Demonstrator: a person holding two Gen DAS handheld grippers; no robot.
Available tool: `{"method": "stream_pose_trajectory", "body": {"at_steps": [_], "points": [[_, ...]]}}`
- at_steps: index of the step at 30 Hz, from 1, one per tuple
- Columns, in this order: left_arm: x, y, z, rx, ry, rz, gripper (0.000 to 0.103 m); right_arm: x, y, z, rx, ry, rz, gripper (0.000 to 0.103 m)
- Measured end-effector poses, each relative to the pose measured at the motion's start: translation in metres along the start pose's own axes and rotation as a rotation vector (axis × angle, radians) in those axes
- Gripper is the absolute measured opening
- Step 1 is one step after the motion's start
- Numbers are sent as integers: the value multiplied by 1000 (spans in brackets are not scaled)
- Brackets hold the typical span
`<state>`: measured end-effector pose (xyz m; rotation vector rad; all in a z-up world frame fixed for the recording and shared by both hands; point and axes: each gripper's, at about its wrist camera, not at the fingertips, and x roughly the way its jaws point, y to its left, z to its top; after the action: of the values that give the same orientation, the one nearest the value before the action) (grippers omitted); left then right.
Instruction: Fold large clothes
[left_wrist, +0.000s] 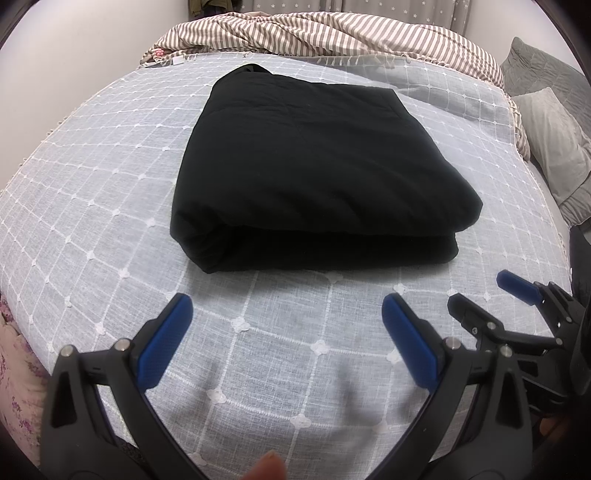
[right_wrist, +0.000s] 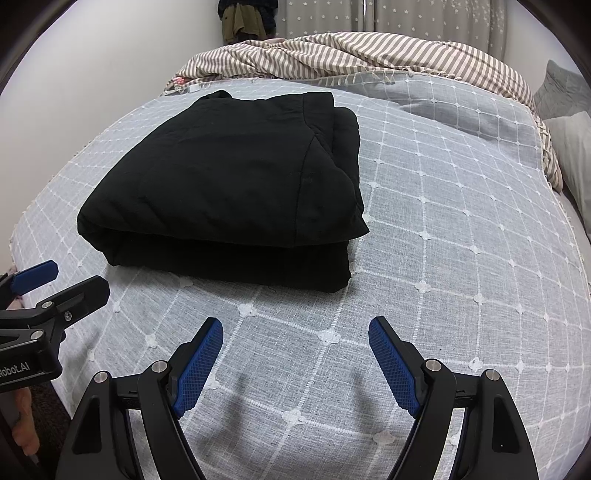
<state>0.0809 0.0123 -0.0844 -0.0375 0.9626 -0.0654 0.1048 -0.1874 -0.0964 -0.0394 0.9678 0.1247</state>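
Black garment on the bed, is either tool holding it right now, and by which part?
Nothing is held. The left tool and right tool are both open, short of the folded garment.
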Motion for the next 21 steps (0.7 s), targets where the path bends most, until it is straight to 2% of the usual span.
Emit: {"method": "stream_pose_trajectory", "body": {"at_steps": [21], "points": [[3, 1, 1, 3, 14, -6, 102, 0, 1, 0, 0, 1, 0, 82]]}}
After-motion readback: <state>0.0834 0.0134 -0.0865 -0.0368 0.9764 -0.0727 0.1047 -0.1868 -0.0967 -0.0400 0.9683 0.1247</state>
